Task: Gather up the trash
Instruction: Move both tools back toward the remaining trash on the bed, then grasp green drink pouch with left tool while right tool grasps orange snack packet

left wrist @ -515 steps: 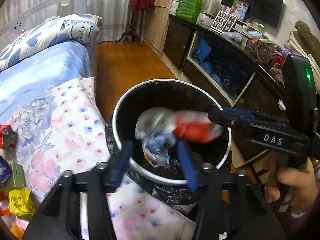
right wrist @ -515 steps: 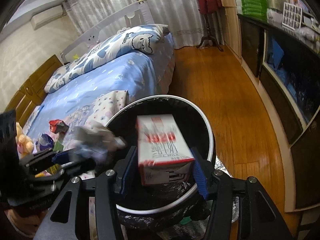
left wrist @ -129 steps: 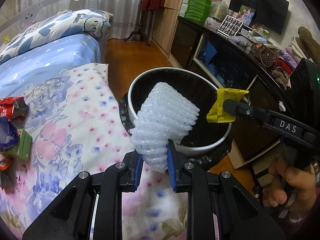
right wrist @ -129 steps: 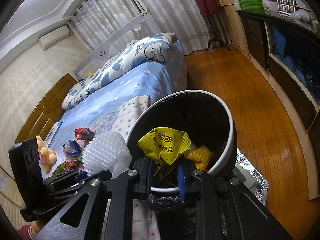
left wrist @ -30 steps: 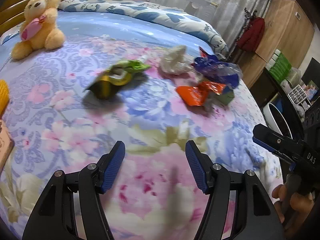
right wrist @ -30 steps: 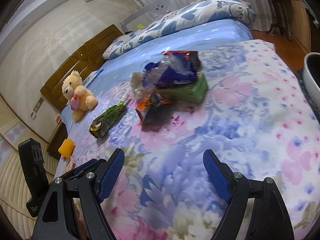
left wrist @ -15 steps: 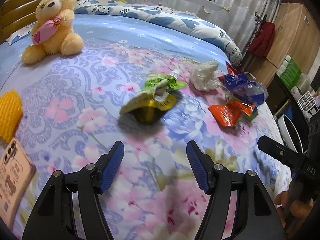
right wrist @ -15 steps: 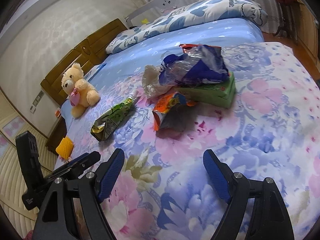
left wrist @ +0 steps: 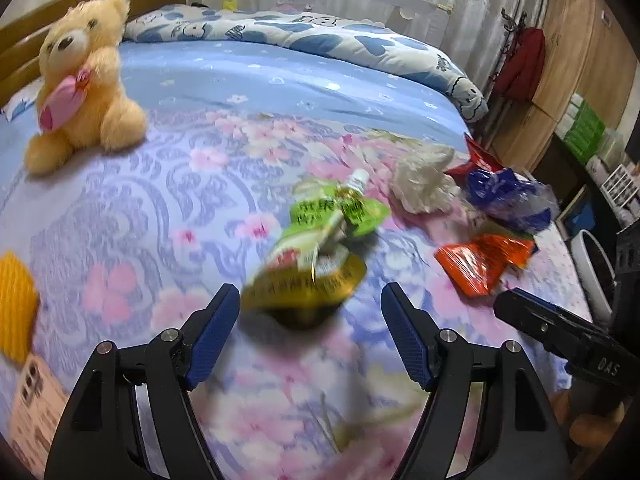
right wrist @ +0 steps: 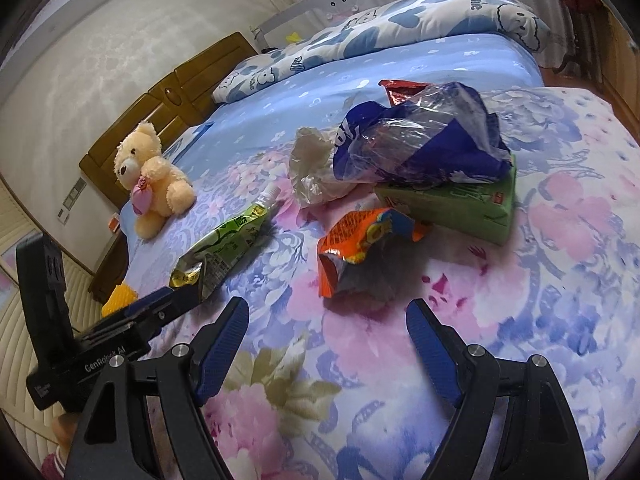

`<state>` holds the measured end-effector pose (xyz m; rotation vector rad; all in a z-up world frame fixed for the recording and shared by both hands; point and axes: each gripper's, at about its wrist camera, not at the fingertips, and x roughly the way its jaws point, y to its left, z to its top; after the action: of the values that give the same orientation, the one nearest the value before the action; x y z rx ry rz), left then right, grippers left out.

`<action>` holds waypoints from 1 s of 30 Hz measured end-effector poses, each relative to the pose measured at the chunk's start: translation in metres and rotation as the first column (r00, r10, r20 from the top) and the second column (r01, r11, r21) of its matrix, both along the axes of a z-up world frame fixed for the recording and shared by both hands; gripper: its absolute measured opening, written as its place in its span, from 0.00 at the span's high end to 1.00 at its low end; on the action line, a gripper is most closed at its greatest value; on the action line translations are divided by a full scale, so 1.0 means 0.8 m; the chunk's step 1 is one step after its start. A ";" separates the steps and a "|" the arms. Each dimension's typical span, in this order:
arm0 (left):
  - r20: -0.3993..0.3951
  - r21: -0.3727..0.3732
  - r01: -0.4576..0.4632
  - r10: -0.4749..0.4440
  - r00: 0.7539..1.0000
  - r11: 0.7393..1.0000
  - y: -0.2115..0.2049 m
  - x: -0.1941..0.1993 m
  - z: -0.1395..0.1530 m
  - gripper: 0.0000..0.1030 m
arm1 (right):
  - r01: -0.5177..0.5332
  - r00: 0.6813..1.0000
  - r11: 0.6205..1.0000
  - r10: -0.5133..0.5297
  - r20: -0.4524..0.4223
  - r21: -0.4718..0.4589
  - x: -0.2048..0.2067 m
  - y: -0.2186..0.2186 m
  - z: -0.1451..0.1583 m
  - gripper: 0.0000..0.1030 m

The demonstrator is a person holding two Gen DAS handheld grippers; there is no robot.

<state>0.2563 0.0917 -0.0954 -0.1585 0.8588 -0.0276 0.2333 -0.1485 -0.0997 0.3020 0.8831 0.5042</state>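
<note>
Trash lies on the floral bedspread. A green and gold pouch (left wrist: 316, 256) with a white cap lies just ahead of my open, empty left gripper (left wrist: 310, 336); it also shows in the right wrist view (right wrist: 224, 252). An orange wrapper (right wrist: 360, 248) lies just ahead of my open, empty right gripper (right wrist: 328, 356). Behind it are a green carton (right wrist: 460, 204), a blue and clear plastic bag (right wrist: 420, 140), a crumpled white bag (right wrist: 312, 168) and a red wrapper (right wrist: 400, 88). The white rim of the trash bin (left wrist: 592, 264) shows at the right edge.
A teddy bear (left wrist: 80, 96) sits at the head of the bed. A yellow foam net (left wrist: 16, 304) and a phone (left wrist: 36, 404) lie at the left. A patterned duvet (left wrist: 340, 40) lies along the far side. Cabinets (left wrist: 580, 80) stand at the right.
Both grippers have moved forward over the bed. The green pouch is now close in front of the left gripper, the orange wrapper close in front of the right.
</note>
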 end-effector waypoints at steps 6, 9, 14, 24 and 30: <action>0.017 0.051 0.007 -0.008 1.000 0.999 -0.006 0.024 -0.001 0.28 | 0.022 1.000 1.000 -0.022 0.006 -0.013 0.015 0.007 -0.006 0.21; 0.016 0.034 0.033 -0.034 0.999 0.999 -0.008 0.030 -0.004 0.55 | 0.031 0.999 0.999 -0.031 0.016 -0.020 0.019 0.009 -0.006 0.23; 0.026 0.056 0.052 -0.054 0.998 0.997 -0.018 0.024 -0.003 0.71 | 0.034 0.999 0.998 -0.034 0.002 -0.044 0.027 0.010 -0.011 0.79; 0.077 -0.033 0.064 -0.061 0.995 0.997 -0.040 -0.037 0.014 0.76 | 0.035 0.999 0.999 -0.035 0.039 0.004 -0.005 -0.027 0.004 0.92; 0.096 -0.064 0.118 -0.111 0.989 0.991 -0.072 -0.072 0.026 0.76 | 0.027 0.997 1.000 -0.027 0.071 0.008 -0.038 -0.056 0.019 0.93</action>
<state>0.1986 0.0338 -0.0749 -0.1716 0.7741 -0.1714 0.2026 -0.1932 -0.0845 0.3003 0.8070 0.4901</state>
